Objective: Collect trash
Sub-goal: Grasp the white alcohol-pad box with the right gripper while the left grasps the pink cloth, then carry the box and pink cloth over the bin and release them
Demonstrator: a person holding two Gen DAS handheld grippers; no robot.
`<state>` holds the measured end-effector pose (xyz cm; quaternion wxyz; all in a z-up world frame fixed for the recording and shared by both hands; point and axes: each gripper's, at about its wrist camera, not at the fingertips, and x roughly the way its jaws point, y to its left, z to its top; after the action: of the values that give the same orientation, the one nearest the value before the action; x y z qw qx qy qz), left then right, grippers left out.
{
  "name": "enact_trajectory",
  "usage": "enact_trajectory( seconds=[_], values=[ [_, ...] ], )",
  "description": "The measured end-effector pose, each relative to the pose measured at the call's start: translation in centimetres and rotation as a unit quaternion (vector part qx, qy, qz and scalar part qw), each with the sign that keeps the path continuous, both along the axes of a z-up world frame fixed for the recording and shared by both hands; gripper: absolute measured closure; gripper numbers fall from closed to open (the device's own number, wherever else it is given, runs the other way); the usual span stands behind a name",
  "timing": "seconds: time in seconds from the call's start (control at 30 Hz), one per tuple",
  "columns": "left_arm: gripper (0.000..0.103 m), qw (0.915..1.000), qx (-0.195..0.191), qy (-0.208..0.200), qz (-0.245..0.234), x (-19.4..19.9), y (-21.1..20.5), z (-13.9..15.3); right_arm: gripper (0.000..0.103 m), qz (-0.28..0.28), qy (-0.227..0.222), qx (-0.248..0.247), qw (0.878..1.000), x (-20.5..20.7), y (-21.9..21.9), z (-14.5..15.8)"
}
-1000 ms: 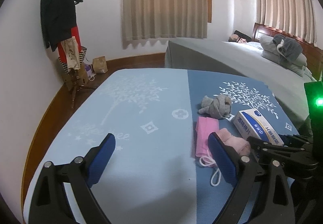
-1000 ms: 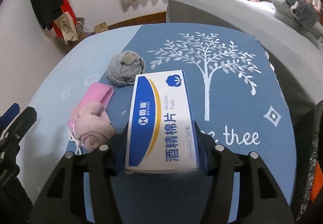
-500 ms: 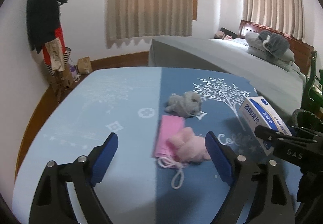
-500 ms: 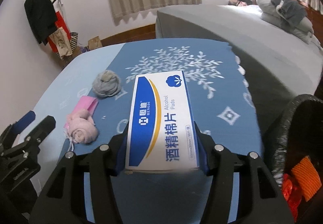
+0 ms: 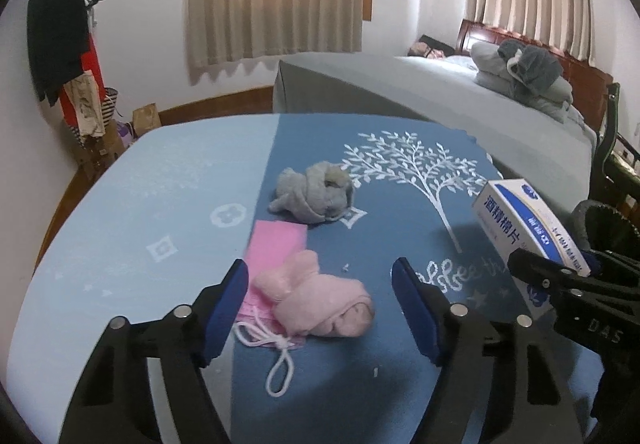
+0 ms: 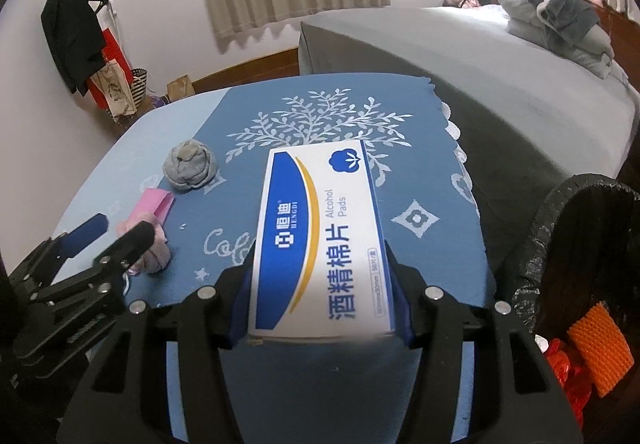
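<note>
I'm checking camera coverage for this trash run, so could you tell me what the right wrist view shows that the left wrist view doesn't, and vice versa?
Only the right wrist view shows inside the black-lined trash bin: orange foam netting and red plastic. Only the left wrist view shows the pink face mask's ear loop and the left gripper closing around the rolled pink cloth, pads not yet touching. Both show the grey sock ball, the pink face mask, and the alcohol pads box clamped in the right gripper.

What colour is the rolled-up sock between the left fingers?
Pale pink; the rolled-up sock shows best in the left wrist view.
</note>
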<state>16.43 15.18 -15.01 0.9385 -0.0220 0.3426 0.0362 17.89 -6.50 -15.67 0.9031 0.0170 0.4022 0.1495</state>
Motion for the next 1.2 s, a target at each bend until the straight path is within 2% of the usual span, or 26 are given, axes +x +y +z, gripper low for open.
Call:
enact_trajectory(
  seconds=[0.07, 0.2, 0.33, 0.6, 0.77, 1.2],
  values=[
    [0.036, 0.9999, 0.004, 0.011, -0.004, 0.4, -0.3, -0.3, 0.049, 0.0, 0.001, 0.001, 1.0, 0.0, 0.0, 0.0],
    [0.058, 0.9996, 0.004, 0.026, -0.009, 0.7, -0.3, -0.7, 0.049, 0.002, 0.003, 0.002, 1.0, -0.1, -0.1, -0.1],
    [0.067, 0.9998, 0.0, 0.019, -0.008, 0.4, 0.0, -0.5, 0.049, 0.008, 0.0, 0.001, 1.0, -0.5, 0.0, 0.1],
    [0.07, 0.9994, -0.017, -0.029, -0.005, -1.6, 0.2, 1.3, 0.049, 0.011, -0.014, 0.005, 1.0, -1.3, -0.4, 1.3],
    [0.07, 0.9984, -0.012, -0.054, -0.01, -3.0, -0.4, 2.9, 0.049, 0.014, -0.023, 0.007, 1.0, -1.9, -0.7, 2.2],
    [0.07, 0.9961, -0.013, -0.085, -0.021, -4.8, -2.3, 6.3, 0.049, 0.008, -0.049, 0.014, 0.999, -4.0, -2.9, 5.1]
  ],
)
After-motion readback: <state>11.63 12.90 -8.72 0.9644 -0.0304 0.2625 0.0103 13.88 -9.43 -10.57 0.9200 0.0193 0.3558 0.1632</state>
